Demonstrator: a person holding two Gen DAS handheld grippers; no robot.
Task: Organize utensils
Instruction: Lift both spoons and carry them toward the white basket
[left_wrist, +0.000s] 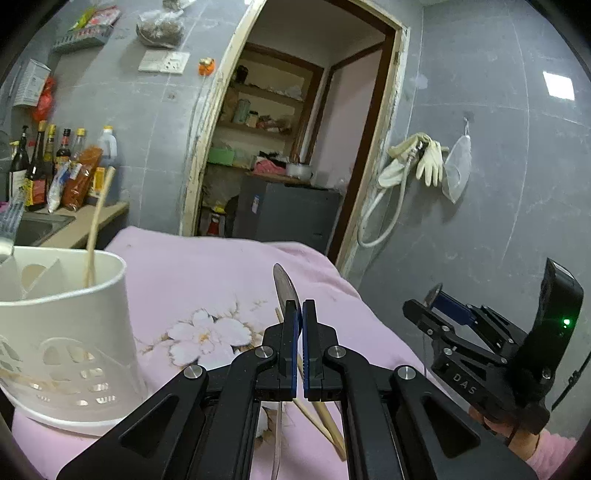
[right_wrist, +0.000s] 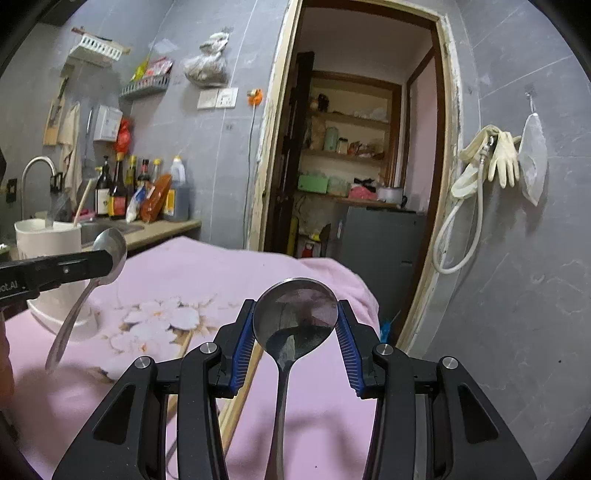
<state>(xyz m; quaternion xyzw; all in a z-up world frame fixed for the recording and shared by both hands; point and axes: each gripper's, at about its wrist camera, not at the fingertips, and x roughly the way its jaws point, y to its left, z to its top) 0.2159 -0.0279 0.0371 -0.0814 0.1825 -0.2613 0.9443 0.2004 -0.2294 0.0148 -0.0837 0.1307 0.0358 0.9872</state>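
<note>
My left gripper (left_wrist: 300, 306) is shut on a steel spoon (left_wrist: 283, 286), seen edge-on, with its handle hanging down under the jaws. The right wrist view shows that same spoon (right_wrist: 110, 251) slanting down from the left gripper (right_wrist: 107, 263). My right gripper (right_wrist: 295, 308) is shut on the round bowl of a larger spoon (right_wrist: 295, 317), pads on both rims, handle trailing toward the camera. The right gripper (left_wrist: 428, 302) also shows at the right of the left wrist view. A white utensil holder (left_wrist: 74, 325) stands at the left on the pink cloth, with one chopstick (left_wrist: 96, 225) in it.
Loose wooden chopsticks (right_wrist: 240, 384) lie on the flowered pink cloth (left_wrist: 207, 273) below the grippers. Behind are a counter with a sink (left_wrist: 40, 225) and sauce bottles (left_wrist: 40, 166), a grey tiled wall and an open doorway (right_wrist: 354, 166). A person's hand in a pink sleeve (left_wrist: 546, 450) holds the right gripper.
</note>
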